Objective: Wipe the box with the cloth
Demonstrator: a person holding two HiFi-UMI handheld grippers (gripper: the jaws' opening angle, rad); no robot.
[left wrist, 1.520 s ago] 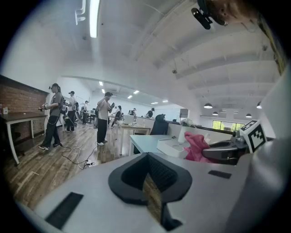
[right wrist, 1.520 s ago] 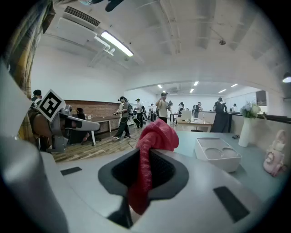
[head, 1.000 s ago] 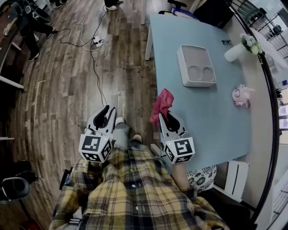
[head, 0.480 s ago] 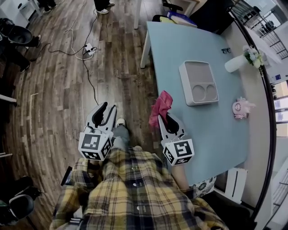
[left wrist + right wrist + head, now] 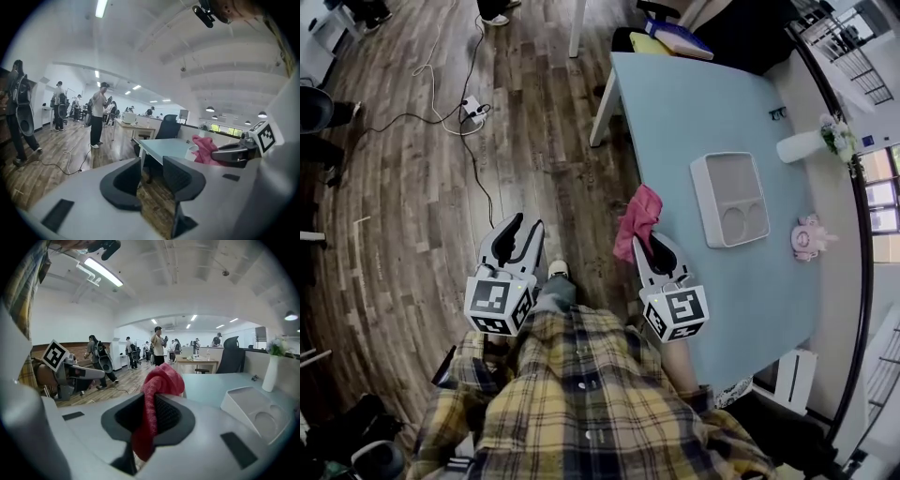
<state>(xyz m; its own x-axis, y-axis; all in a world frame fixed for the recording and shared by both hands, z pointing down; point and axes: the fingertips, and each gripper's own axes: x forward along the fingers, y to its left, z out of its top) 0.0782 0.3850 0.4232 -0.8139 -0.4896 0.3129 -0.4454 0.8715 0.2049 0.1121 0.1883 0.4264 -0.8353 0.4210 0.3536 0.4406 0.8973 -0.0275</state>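
Wood-plank floor (image 5: 403, 197) fills the left of the head view, with a cable (image 5: 483, 159) trailing across it. Over that floor the left gripper (image 5: 525, 225) is held clear of the desk (image 5: 694, 103). Its own view shows the jaws wide apart, having just been opening, with only floor between them. That view alone also takes in people (image 5: 97, 115) standing in an open office beyond. Next comes the right gripper (image 5: 653, 246), level with the desk's left edge. It is clamped on the pink cloth (image 5: 637, 220), which bunches above the pads and hangs below them in the right gripper view. The white box (image 5: 701, 192) lies well apart from the cloth, towards the desk's right edge. Only the right gripper view shows its raised wall from the side. A vase (image 5: 802, 146) stands at the right edge.
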